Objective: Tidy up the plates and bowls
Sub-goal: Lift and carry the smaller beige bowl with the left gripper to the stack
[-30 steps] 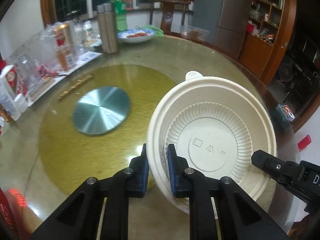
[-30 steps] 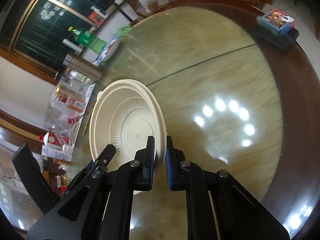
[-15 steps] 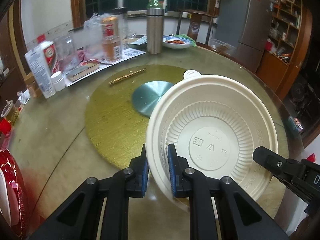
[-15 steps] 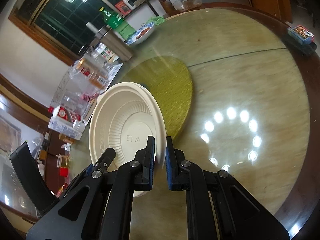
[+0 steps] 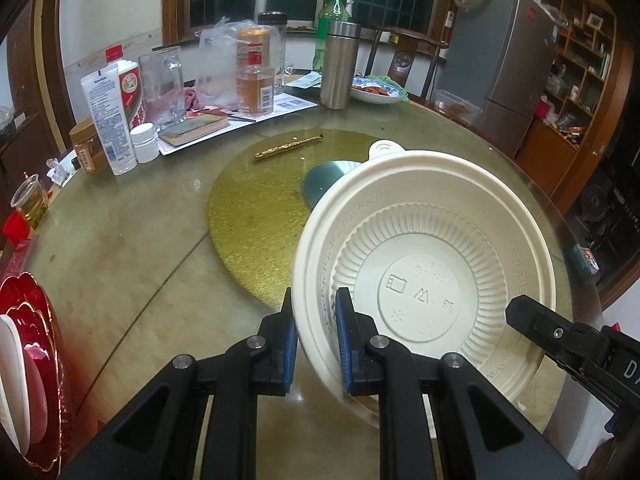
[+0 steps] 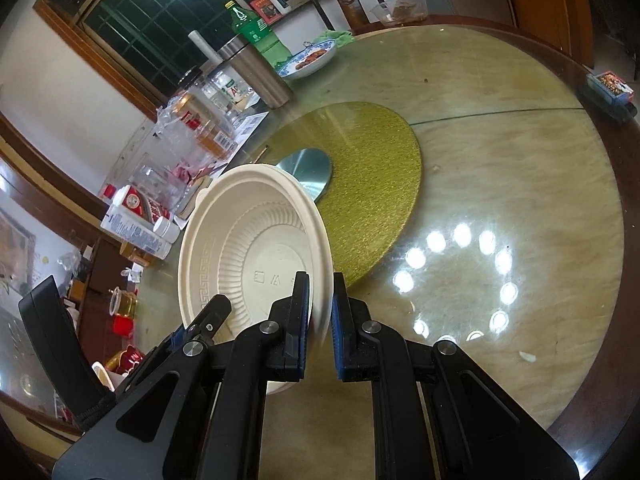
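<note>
A cream disposable bowl (image 5: 432,264) is held in the air above the round table, its underside facing the left wrist camera. My left gripper (image 5: 317,336) is shut on its left rim. My right gripper (image 6: 319,320) is shut on the opposite rim; the bowl's inside (image 6: 256,256) faces that camera. The right gripper's finger (image 5: 560,336) shows at the bowl's lower right in the left wrist view. A red scalloped plate (image 5: 36,364) with a white dish on it lies at the table's left edge.
A gold turntable mat (image 5: 264,208) with a silver disc (image 6: 308,168) covers the table's centre. Bottles, a glass mug, a steel flask (image 5: 340,64) and a blue-rimmed dish of food (image 5: 376,92) crowd the far side. A card box (image 6: 610,86) lies at the right edge.
Both grippers have swung left with the bowl held between them; the red plate and the cluttered far-left side of the table have come into view.
</note>
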The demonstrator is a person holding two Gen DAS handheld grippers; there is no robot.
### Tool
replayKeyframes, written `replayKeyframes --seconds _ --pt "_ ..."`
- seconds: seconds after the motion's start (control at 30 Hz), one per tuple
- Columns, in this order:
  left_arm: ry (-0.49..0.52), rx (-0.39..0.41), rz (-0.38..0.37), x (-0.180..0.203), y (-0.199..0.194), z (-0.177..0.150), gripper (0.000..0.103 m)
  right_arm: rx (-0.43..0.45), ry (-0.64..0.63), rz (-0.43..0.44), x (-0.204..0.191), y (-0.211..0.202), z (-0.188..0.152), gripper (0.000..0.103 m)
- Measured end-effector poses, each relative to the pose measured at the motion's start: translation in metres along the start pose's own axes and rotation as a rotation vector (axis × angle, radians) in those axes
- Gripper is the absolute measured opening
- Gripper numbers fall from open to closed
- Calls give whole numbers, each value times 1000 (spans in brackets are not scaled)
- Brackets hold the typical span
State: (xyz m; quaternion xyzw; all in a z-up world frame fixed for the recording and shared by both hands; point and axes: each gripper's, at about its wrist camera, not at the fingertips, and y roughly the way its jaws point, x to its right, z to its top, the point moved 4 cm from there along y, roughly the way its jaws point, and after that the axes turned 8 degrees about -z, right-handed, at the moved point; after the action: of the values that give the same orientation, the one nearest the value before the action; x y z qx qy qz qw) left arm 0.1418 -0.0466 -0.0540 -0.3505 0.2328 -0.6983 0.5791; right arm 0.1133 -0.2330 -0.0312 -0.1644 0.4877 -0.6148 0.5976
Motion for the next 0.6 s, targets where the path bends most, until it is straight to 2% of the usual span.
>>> replayKeyframes --seconds 0.6 --pt "-27 18 16 -19 -18 -10 16 -1 -39 25 -17 -5 -15 10"
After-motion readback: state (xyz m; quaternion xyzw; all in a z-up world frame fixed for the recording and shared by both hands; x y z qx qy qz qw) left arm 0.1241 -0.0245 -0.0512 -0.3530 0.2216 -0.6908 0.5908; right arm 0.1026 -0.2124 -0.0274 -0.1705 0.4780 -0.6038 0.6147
